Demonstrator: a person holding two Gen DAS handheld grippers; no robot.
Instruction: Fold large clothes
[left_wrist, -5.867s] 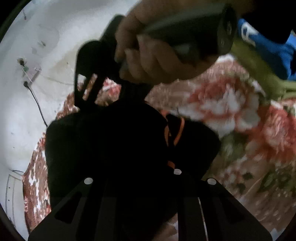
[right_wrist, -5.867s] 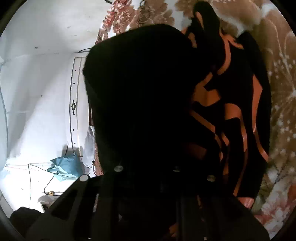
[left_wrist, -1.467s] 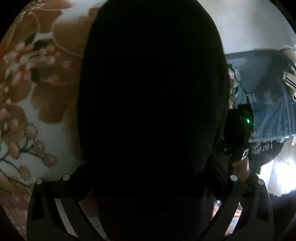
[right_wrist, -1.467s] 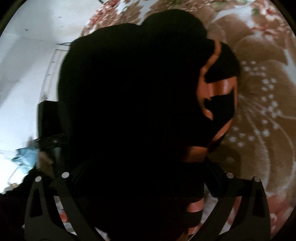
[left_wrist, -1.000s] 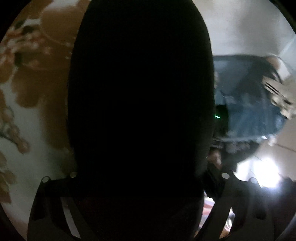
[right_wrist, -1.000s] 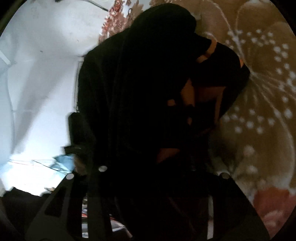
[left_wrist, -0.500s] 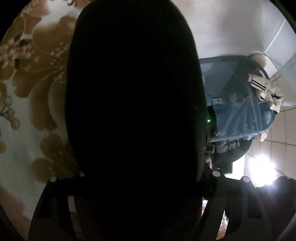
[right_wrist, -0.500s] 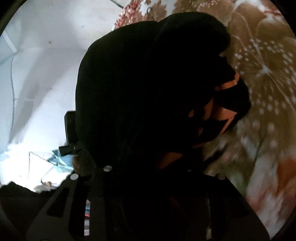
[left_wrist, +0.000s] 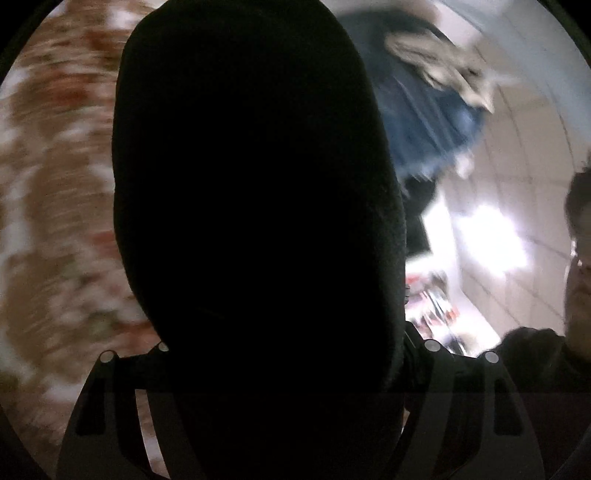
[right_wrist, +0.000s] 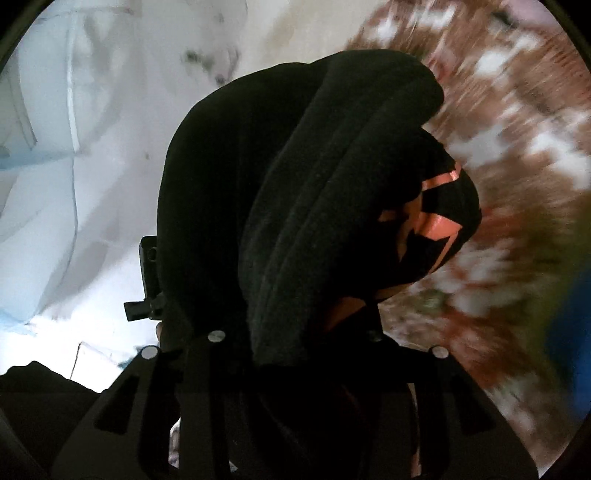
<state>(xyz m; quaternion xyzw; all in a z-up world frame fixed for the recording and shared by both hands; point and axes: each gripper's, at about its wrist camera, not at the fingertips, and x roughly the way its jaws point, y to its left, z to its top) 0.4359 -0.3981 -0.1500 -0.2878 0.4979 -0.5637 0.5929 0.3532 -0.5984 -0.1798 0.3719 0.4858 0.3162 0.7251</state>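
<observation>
Two grippers are each buried in the same black garment (left_wrist: 258, 206). From the left wrist view, the left gripper (left_wrist: 273, 387) points slightly downward, its two finger frames standing wide apart at the bottom with the dark cloth bunched thickly between them and rising to fill the middle; the jaws grip that wide wad of fabric. A blurred floral blanket (left_wrist: 55, 184) lies to the left, and a blue bundle (left_wrist: 436, 122) sits upper right beside a tiled wall.

From the right wrist view, the right gripper (right_wrist: 295, 369) tilts downward, jaws set narrower and clamped on a folded roll of the black garment (right_wrist: 295, 184), whose orange stripes (right_wrist: 436, 221) show on its right side. The floral blanket (right_wrist: 517, 147) streaks past behind it. No containers can be made out.
</observation>
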